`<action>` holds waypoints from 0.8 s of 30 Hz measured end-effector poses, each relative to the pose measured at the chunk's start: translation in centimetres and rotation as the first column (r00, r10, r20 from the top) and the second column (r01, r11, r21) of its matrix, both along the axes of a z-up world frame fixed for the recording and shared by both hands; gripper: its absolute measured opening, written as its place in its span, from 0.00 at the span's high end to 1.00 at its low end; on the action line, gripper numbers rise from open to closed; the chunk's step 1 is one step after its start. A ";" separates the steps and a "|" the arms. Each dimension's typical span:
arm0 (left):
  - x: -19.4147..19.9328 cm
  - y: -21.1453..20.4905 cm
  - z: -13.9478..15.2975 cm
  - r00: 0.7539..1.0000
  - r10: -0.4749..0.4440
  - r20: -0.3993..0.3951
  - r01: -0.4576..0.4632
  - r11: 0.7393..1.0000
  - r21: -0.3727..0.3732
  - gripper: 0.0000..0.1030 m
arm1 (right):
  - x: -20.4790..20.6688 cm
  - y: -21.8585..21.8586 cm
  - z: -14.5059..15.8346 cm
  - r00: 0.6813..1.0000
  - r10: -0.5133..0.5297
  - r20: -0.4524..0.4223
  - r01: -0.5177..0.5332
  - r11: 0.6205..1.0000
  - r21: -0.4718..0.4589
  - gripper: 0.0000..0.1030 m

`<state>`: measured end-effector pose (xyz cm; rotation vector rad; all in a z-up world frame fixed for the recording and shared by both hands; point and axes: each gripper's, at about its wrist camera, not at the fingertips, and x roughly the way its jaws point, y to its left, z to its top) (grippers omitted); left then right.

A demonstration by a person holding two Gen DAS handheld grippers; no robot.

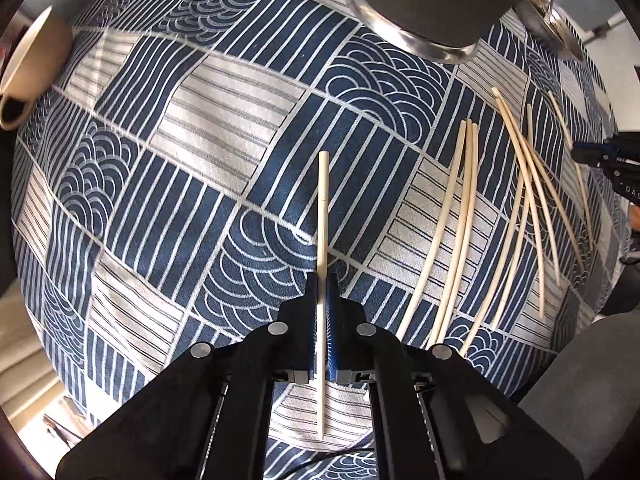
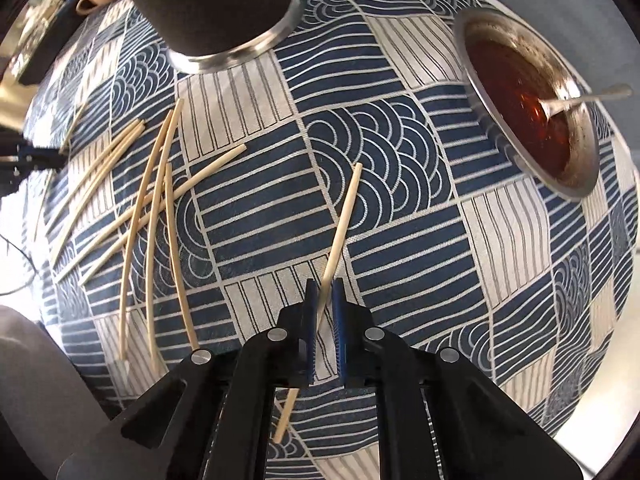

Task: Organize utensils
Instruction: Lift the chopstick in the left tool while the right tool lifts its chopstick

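Observation:
My left gripper [image 1: 323, 280] is shut on a pale chopstick [image 1: 323, 208] that points straight ahead over the blue patterned tablecloth. My right gripper [image 2: 325, 286] has its jaws narrowly apart around another chopstick [image 2: 344, 216] that runs diagonally between them; I cannot tell whether they pinch it. Several loose chopsticks [image 1: 520, 200] lie scattered on the cloth right of the left gripper, and they also show in the right wrist view [image 2: 148, 208] at the left. A dark cylindrical holder with a metal rim [image 1: 424, 4] stands ahead, also in the right wrist view [image 2: 224, 12].
A steel bowl of reddish sauce [image 2: 528, 112] with a spoon [image 2: 580, 98] sits at the right. A beige mug [image 1: 28, 64] stands at the far left. The right gripper's tip [image 1: 600, 156] shows at the right edge of the left view. A grey object [image 1: 592, 368] lies near right.

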<state>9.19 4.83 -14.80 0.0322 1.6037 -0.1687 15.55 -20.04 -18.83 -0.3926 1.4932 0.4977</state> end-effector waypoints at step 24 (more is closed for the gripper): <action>-5.4 1.8 9.3 0.991 0.072 0.115 -0.076 0.997 0.031 0.96 | -2.9 -4.1 1.5 0.992 -0.122 0.034 0.118 0.989 0.092 0.95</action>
